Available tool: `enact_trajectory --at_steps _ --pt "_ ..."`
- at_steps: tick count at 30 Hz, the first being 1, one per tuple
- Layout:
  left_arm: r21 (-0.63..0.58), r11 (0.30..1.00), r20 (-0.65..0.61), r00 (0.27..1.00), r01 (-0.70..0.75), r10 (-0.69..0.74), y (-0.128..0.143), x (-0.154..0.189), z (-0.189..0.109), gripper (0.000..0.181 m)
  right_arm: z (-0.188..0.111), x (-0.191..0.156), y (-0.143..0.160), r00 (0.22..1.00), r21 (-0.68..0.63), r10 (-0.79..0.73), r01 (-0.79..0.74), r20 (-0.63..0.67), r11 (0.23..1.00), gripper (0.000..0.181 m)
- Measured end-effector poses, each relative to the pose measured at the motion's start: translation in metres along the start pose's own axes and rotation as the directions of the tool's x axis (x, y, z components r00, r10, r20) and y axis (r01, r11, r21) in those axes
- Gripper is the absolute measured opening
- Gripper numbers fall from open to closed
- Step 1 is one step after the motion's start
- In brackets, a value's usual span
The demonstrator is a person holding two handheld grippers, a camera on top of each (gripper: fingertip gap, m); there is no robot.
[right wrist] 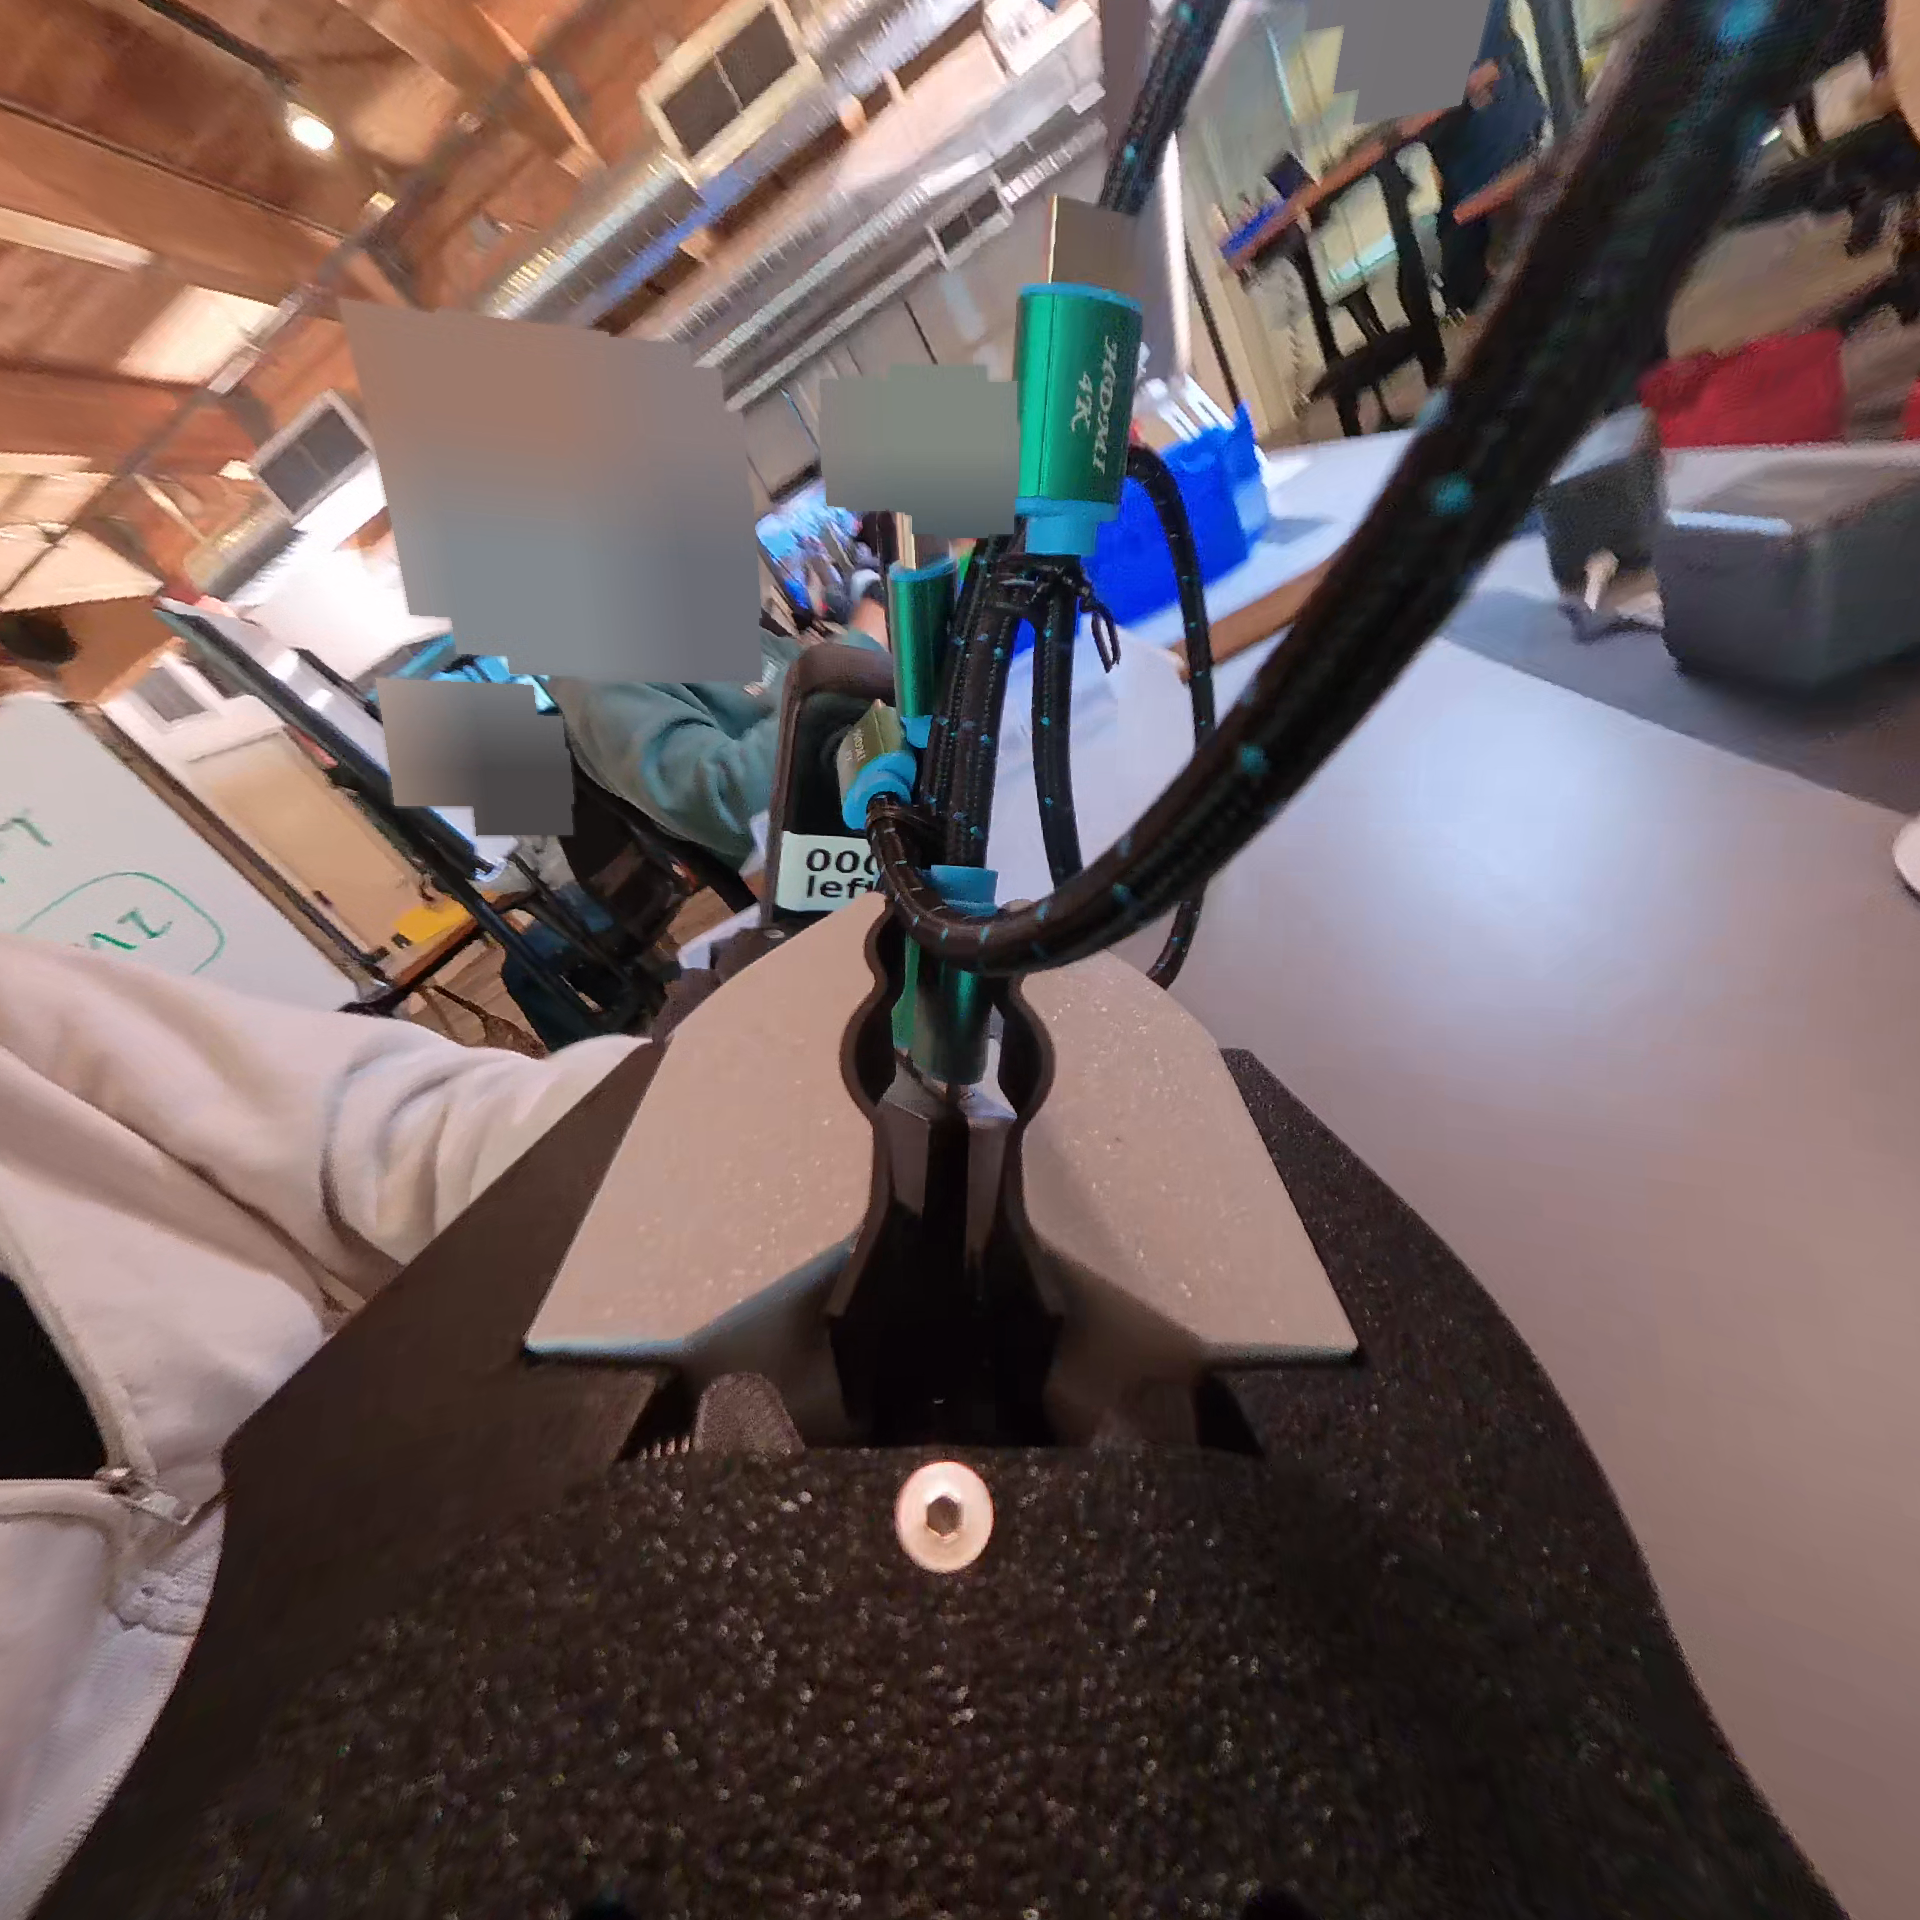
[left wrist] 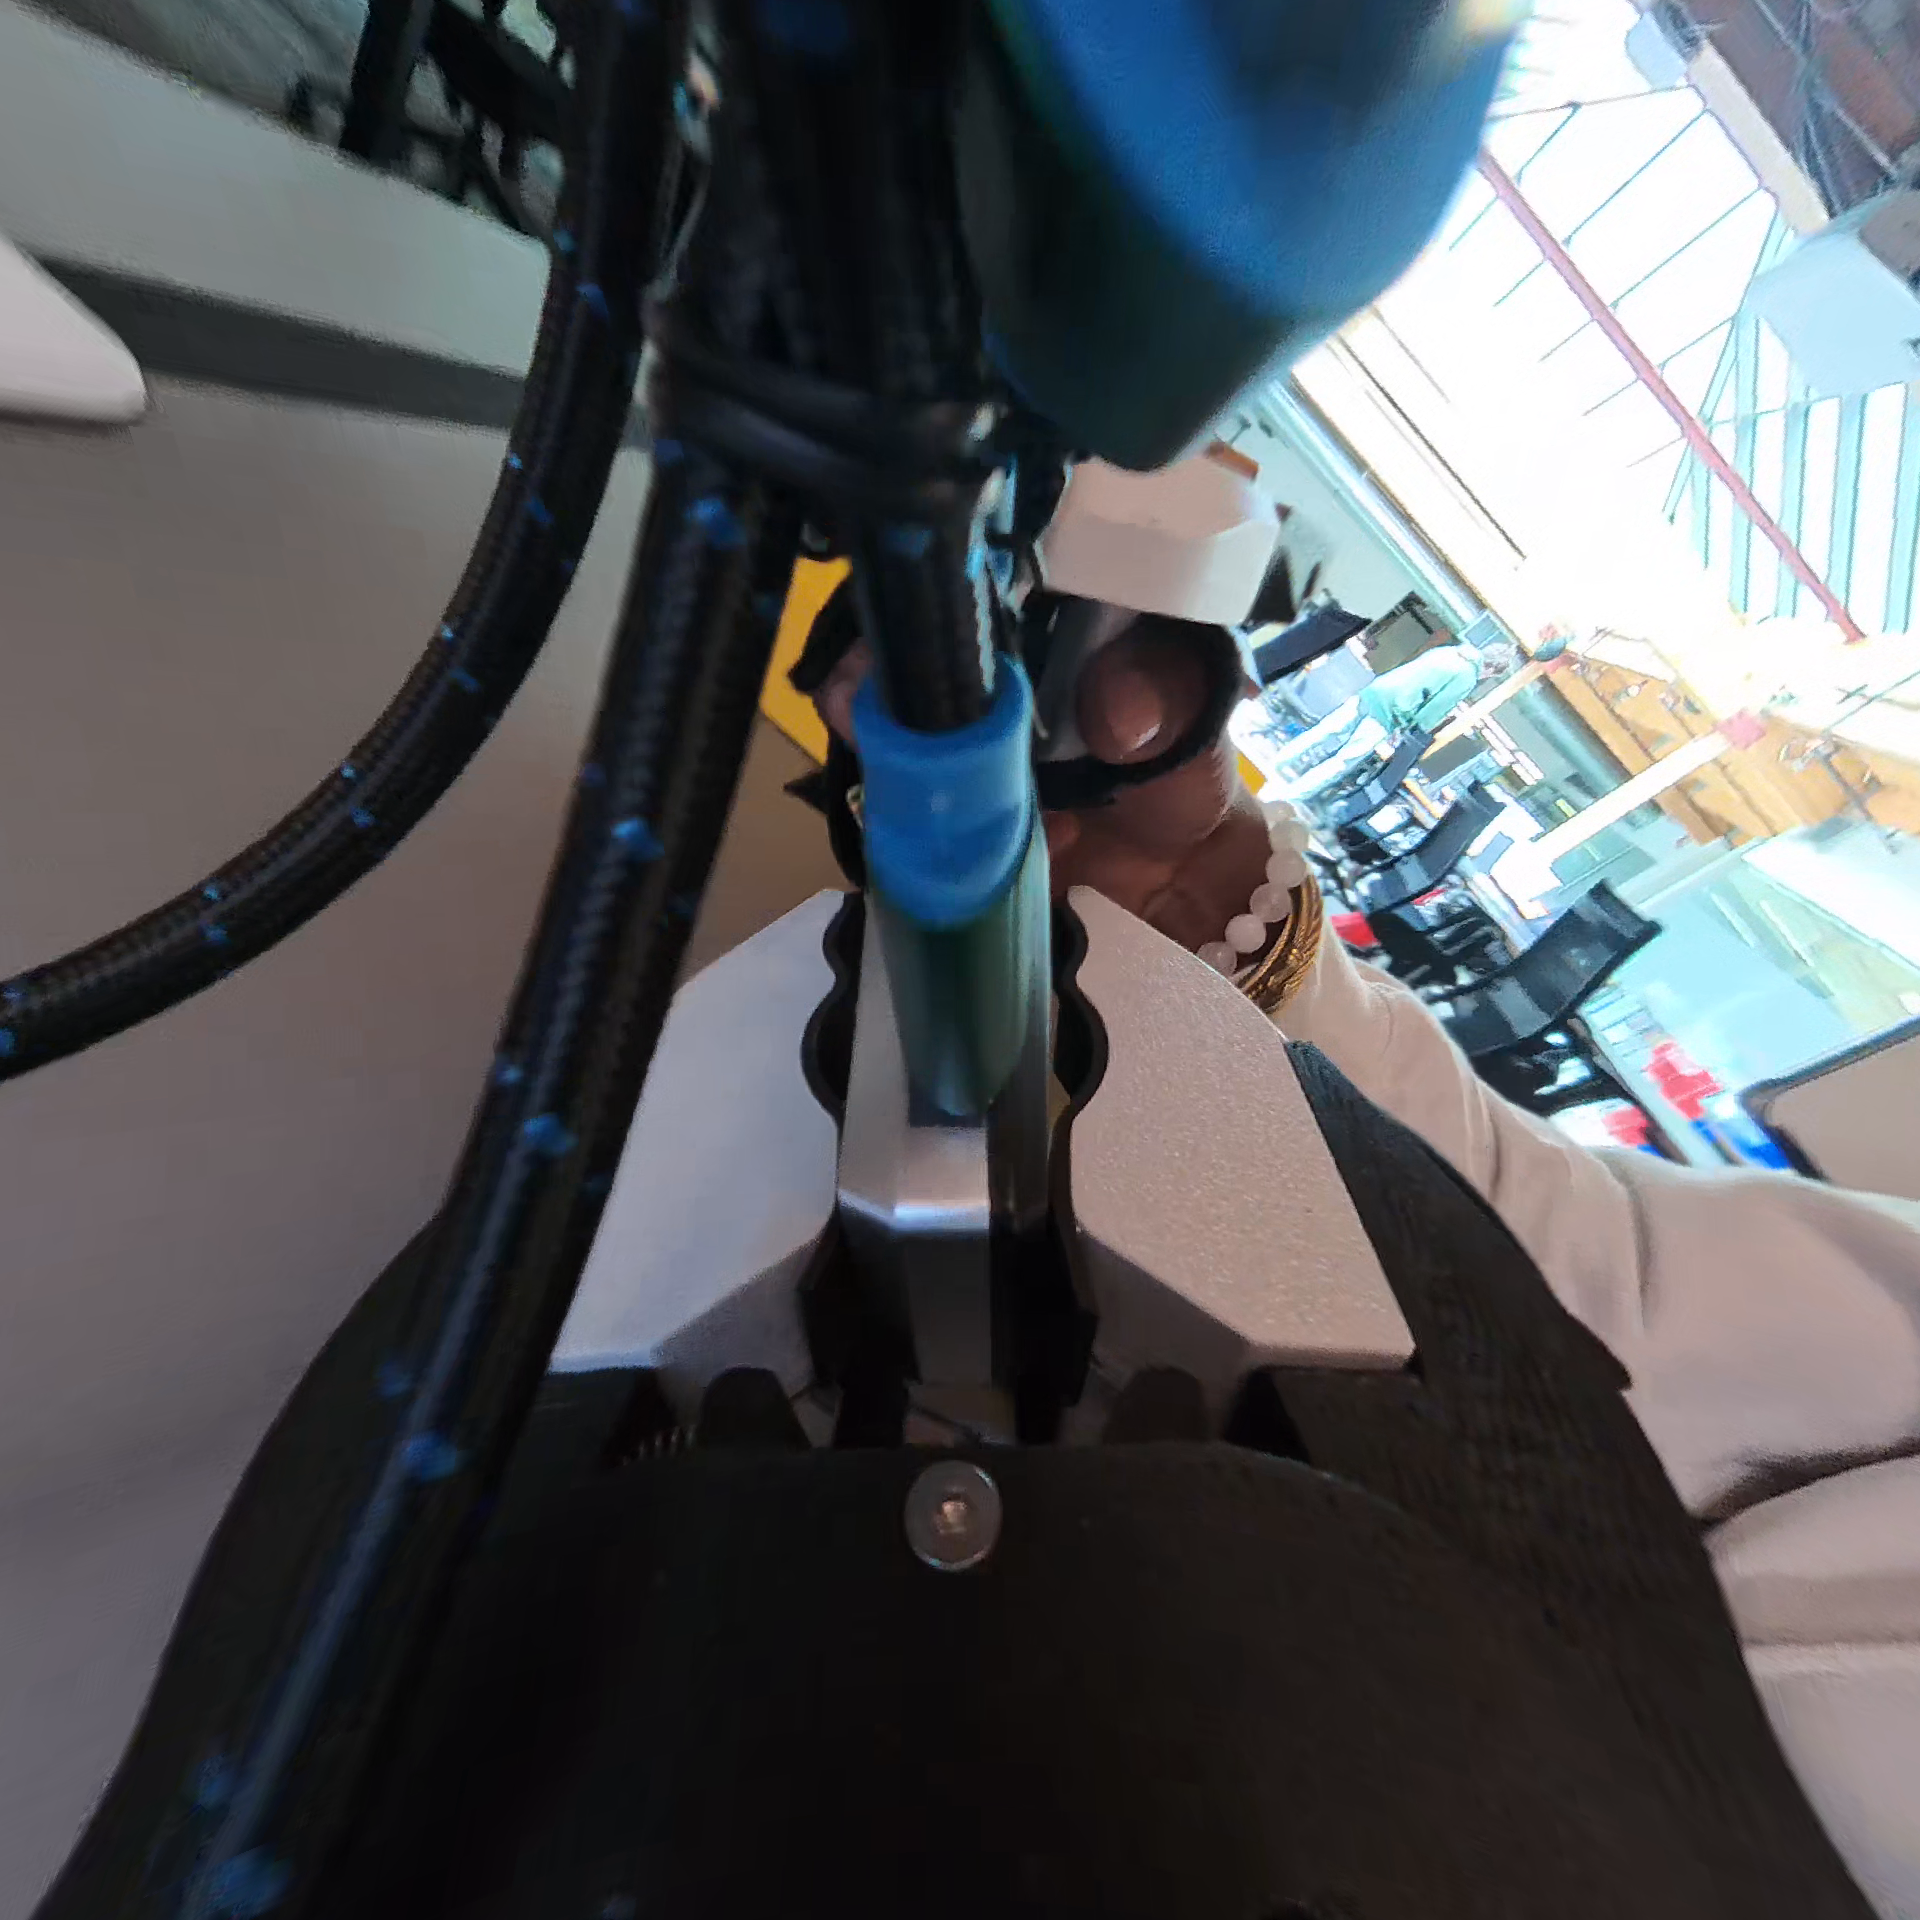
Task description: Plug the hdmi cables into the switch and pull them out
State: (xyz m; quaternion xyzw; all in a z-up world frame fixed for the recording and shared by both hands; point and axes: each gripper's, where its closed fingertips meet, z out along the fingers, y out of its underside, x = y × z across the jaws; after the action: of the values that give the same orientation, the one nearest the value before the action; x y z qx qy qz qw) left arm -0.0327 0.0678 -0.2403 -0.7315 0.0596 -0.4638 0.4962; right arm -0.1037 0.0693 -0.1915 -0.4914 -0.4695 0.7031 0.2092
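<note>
My left gripper (left wrist: 956, 935) is shut on a green HDMI plug (left wrist: 961, 1023) with a blue collar (left wrist: 940, 800); its black braided cable (left wrist: 920, 613) runs away from me. My right gripper (right wrist: 940, 966) is shut on another green HDMI plug (right wrist: 948, 1023), whose braided cable (right wrist: 1351, 644) arcs up to the right. Two more green plugs (right wrist: 1075, 400) (right wrist: 920, 634) stick up from a tied cable bundle (right wrist: 966, 727) in front. A blurred blue-green plug (left wrist: 1226, 208) fills the left view's top. The switch shows in neither view.
A grey table (right wrist: 1507, 935) lies below both grippers. A grey box (right wrist: 1787, 582) stands at its far right, blue bins (right wrist: 1195, 520) behind. A hand with a bead bracelet (left wrist: 1164, 831) holds the other gripper. Loose cable (left wrist: 312, 831) loops on the left. Seated people are in the background.
</note>
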Motion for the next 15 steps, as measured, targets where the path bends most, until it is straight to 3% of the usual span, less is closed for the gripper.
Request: enact_trajectory --at_steps 2,4,6,7,10,13,15 --pt "0.118 0.986 0.015 0.993 -0.115 0.114 -0.023 0.011 -0.008 0.04 0.002 -0.013 -0.013 0.999 0.066 -0.017 0.014 0.044 0.998 0.016" --pt "0.254 0.92 0.123 0.953 -0.3 0.277 -0.047 0.017 -0.023 0.052 0.002 -0.02 -0.03 0.999 0.171 -0.017 0.008 0.052 0.985 0.016" --pt "0.329 0.82 0.228 0.882 -0.469 0.412 -0.062 0.023 -0.033 0.087 -0.004 -0.021 -0.045 0.999 0.306 -0.011 -0.002 0.04 0.952 0.015" --pt "0.328 0.799 0.238 0.862 -0.505 0.447 -0.063 0.025 -0.033 0.097 -0.008 -0.02 -0.052 0.999 0.371 0.001 -0.015 0.036 0.929 0.015" --pt "0.214 0.835 0.208 0.859 -0.506 0.467 -0.043 0.021 -0.017 0.099 -0.017 -0.014 -0.063 1.0 0.511 0.014 -0.001 -0.023 0.86 0.015" --pt "0.021 0.834 0.31 0.796 -0.552 0.519 -0.023 0.0 -0.006 0.081 -0.017 -0.014 -0.065 0.984 0.527 -0.039 0.126 -0.172 0.84 0.016" --pt "-0.008 0.803 0.367 0.745 -0.596 0.557 -0.025 -0.003 -0.007 0.085 -0.013 -0.016 -0.064 0.955 0.502 -0.087 0.226 -0.285 0.835 0.016"
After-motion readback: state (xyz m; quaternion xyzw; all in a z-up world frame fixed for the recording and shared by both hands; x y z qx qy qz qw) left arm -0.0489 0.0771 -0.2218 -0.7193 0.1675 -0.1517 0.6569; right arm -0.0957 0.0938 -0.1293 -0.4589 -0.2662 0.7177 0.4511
